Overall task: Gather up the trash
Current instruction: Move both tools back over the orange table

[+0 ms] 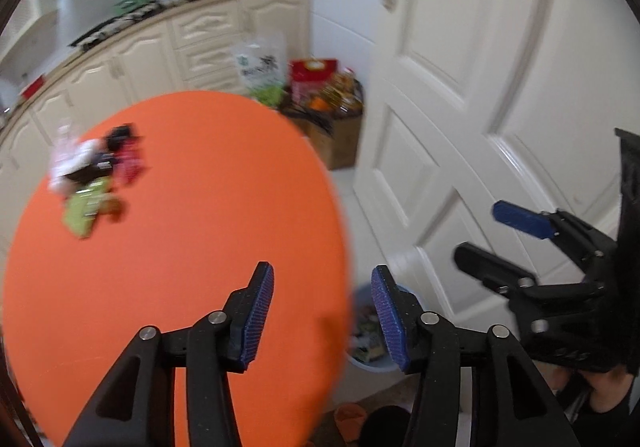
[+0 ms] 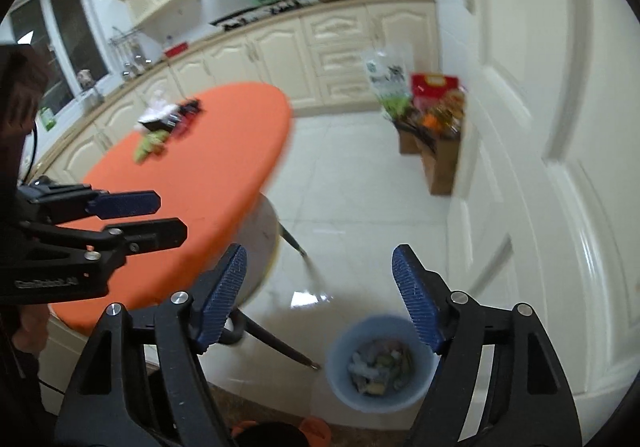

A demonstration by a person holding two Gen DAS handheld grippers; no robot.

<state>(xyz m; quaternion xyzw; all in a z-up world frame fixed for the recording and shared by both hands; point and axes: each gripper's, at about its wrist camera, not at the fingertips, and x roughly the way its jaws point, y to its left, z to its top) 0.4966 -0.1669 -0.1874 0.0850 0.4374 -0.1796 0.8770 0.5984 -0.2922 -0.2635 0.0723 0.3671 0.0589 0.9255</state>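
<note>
Both grippers are empty. The left gripper (image 1: 322,317) has its jaws partly apart with nothing between the pads, and it hangs over the near edge of the orange table (image 1: 192,255). The right gripper (image 2: 320,295) stands wider, also bare, with the blue bin (image 2: 378,363) on the floor right below it. The bin already has scraps and wrappers in the bottom.

What is left to collect sits in a small heap of trash (image 1: 90,177) on the far side of the table: a white crumpled piece, a green wrapper, something pink and something black, all touching or overlapping. It lies well away from both grippers.

The risks I see from here are plain enough. The heap is a loose tangle of light wrappers, so a pinch at one piece may drag a neighbour along and drop it on the table or the floor. A thin wrapper lying flat may also slip out from between the pads, or the fingertips may scrape the orange top. The bin sits beside the table edge and a table leg (image 2: 294,241), partly tucked under from the left view, so a release made too early could land on the white floor tiles (image 2: 352,183). Both views are blurred, which makes any aim less sure.
</note>
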